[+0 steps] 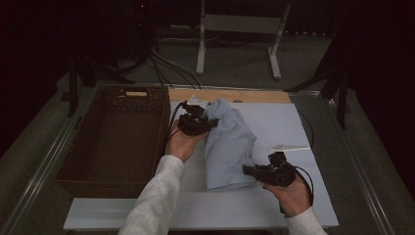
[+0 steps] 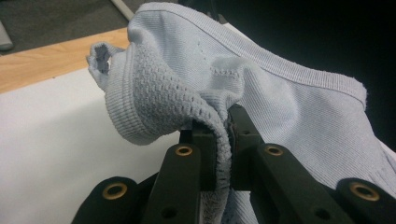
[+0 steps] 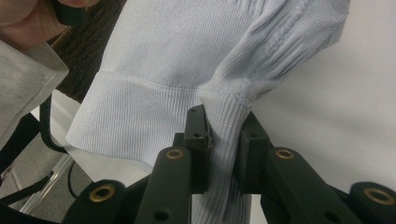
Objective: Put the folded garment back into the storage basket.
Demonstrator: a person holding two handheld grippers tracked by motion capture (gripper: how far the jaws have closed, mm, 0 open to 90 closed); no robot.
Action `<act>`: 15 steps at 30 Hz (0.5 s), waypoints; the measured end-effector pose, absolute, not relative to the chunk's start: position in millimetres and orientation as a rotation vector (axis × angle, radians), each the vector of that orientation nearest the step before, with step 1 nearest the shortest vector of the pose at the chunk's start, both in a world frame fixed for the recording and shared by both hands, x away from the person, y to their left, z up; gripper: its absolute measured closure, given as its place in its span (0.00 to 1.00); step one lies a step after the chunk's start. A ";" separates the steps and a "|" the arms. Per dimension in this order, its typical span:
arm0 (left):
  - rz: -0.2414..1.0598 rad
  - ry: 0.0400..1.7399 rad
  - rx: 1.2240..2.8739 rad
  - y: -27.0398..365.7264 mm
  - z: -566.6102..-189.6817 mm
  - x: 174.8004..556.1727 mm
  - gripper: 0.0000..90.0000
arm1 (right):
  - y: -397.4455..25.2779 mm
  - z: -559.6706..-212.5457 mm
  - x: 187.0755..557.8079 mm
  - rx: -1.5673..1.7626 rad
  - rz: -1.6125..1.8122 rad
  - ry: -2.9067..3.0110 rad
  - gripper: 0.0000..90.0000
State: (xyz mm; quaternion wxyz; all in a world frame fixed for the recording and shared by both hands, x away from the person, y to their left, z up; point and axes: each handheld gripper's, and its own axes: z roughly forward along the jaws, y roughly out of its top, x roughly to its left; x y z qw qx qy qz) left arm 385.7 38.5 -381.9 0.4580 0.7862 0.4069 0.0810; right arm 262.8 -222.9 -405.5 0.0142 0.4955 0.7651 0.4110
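1. Knitwear first: a pale blue sweater (image 1: 226, 147) lies bunched on the white board (image 1: 288, 122), running from the far edge toward me, just right of the brown wicker basket (image 1: 117, 142).
2. My left gripper (image 1: 209, 123) sits at the sweater's far end, near the strip of bare wood (image 1: 230, 95) beyond the board.
3. In the left gripper view I see its jaws closed almost fully on a fold of the sweater (image 2: 243, 93), with only the thickness of the knit between them. A ribbed edge and a patch of open mesh knit curl over the left jaw.
4. My right gripper (image 1: 247, 170) is at the near end of the sweater, by its lower right corner.
5. In the right gripper view its jaws are pinched on a ribbed band of the sweater (image 3: 187, 70). The gap is narrow and stuffed with cloth, and the fabric rises from the grip in a gathered ridge.
6. That view also shows the flat ribbed hem spreading left of the grip, above the board's edge, with the sleeve of my left arm (image 3: 23, 79) at the far left.
7. A small white strip (image 1: 288, 147) lies on the board, right of the sweater and apart from it.
8. I see the basket standing open on the table, its right wall just beside the board.
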 end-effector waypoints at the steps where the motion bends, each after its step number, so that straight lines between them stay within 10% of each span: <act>1: 0.203 1.005 1.931 39.1 -380.7 385.4 0.94 | -222.3 -404.5 263.3 1.541 1.279 2.384 0.87; 15: 0.218 1.022 1.917 53.8 -370.3 386.4 0.94 | -207.8 -396.2 269.7 1.506 1.306 2.400 0.87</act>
